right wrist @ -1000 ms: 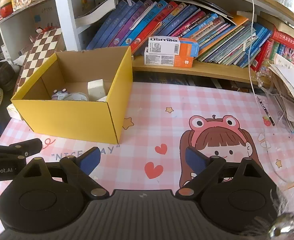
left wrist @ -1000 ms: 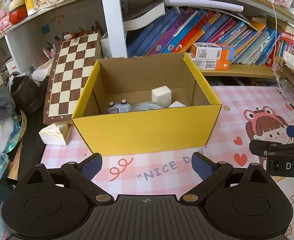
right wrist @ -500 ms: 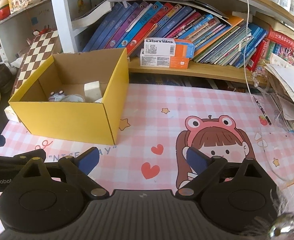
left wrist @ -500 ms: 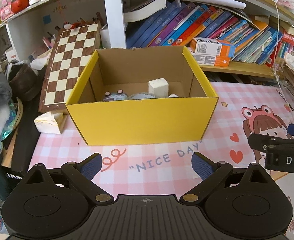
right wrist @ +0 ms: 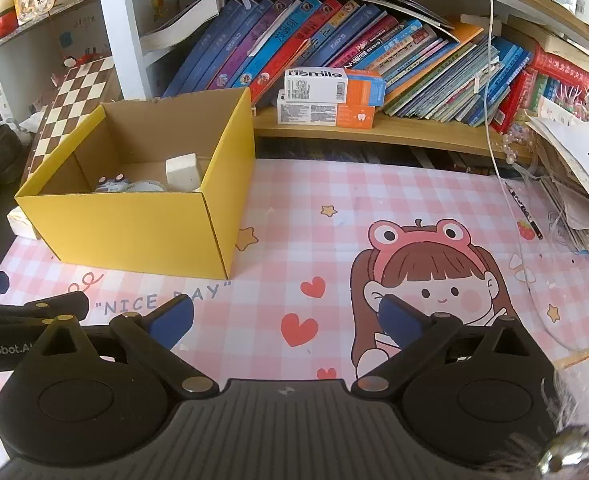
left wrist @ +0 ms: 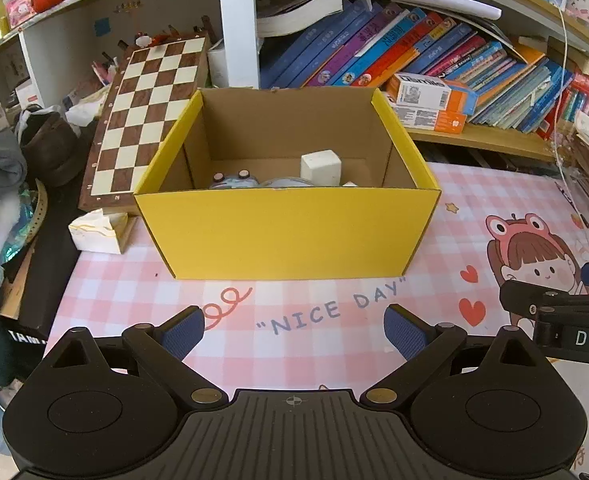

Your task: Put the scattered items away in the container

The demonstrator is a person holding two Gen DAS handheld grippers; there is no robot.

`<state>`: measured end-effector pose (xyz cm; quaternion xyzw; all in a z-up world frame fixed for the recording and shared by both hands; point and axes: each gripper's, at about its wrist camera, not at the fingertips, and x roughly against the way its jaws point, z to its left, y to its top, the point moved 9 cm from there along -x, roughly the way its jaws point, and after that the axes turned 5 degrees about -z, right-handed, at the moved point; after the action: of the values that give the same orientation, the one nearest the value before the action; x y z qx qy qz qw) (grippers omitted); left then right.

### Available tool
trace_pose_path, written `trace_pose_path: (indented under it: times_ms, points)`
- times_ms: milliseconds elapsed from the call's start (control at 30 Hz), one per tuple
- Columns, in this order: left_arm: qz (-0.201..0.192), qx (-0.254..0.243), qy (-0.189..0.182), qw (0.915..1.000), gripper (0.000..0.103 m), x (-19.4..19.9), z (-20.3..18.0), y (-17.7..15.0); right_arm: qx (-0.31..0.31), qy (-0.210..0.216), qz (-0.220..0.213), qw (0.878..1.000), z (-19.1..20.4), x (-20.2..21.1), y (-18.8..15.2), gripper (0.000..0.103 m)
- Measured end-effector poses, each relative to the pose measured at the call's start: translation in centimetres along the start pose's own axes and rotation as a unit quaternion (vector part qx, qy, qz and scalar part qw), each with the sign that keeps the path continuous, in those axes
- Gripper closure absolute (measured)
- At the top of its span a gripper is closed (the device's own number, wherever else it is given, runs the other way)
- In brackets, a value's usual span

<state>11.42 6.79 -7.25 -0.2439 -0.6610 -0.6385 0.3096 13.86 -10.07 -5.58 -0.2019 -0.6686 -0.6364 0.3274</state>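
Yellow box [left wrist: 286, 232] sits on the pink mat [right wrist: 334, 200] ahead of my left gripper [left wrist: 293, 326]; my right gripper [right wrist: 286, 314], angled down, has just been opening, both spread wide with nothing between. White cube [left wrist: 321, 166] shows inside; other contents hide behind the front wall.

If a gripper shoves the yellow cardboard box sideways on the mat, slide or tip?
Likely slides: the yellow box sits low and wide, flat on the pink mat. Probably light, holding few small items like the white cube. Thin walls may flex.
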Motion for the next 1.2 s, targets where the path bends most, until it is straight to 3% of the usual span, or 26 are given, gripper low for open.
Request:
trace_pose_path:
  times_ms: [1200]
  points:
    - [-0.001,-0.006,0.003,1.0000,0.005,0.00,-0.31,-0.09,0.010,0.012,0.007,1.000,0.38,-0.02,-0.23,0.002]
